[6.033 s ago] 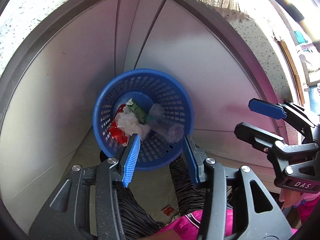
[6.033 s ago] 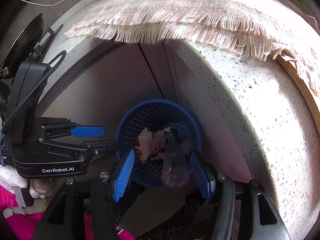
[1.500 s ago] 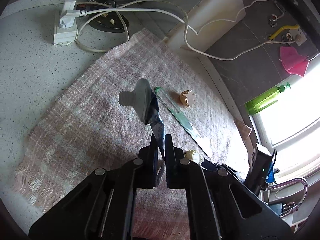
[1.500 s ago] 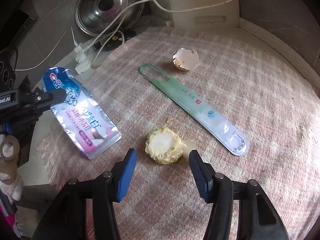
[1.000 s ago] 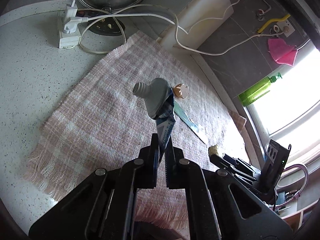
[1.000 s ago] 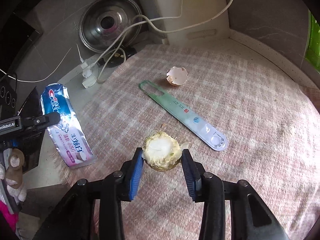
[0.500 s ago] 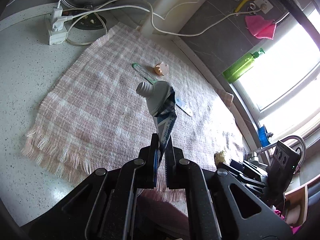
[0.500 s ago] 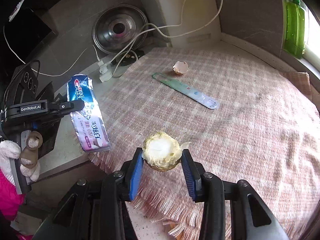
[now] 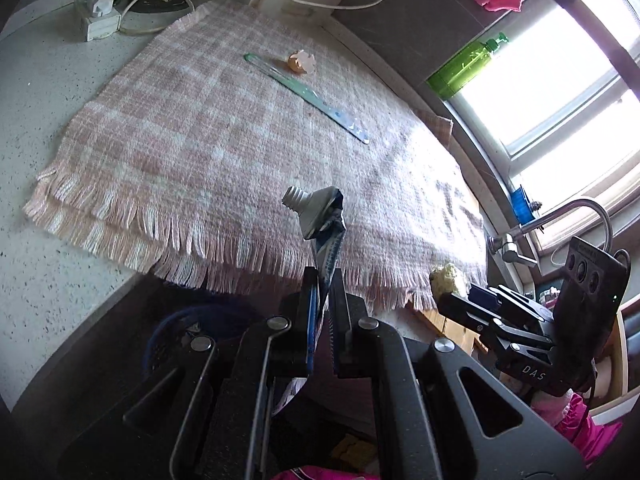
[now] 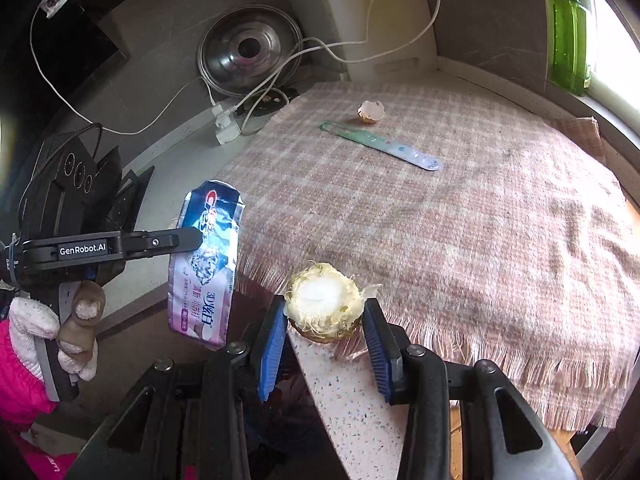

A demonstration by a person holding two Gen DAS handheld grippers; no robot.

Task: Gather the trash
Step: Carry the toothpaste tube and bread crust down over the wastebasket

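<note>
While the left gripper (image 9: pixel 323 280) clenches a flattened toothpaste tube (image 9: pixel 320 216), the right gripper (image 10: pixel 326 330) grasps a fibrous husk (image 10: pixel 324 300) — both past the tabletop's (image 10: pixel 344 396) near fringed edge.

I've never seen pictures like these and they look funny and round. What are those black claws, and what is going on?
Those claws are grabbing tools. A person holds one in each hand, and each tool has a little camera looking forward along its two fingers. That round, bendy look comes from the camera lens.

One picture is from the left tool. The left gripper is shut on a squashed toothpaste tube. You can see that tube from the side in the other picture.

The other picture is from the right tool. The right gripper squeezes a pale, stringy food scrap.

Both are held near the edge of a kitchen counter covered by a pink checked cloth. On the cloth lie a broken eggshell and a long green plastic strip. Down below is a blue basket, partly hidden.
</note>
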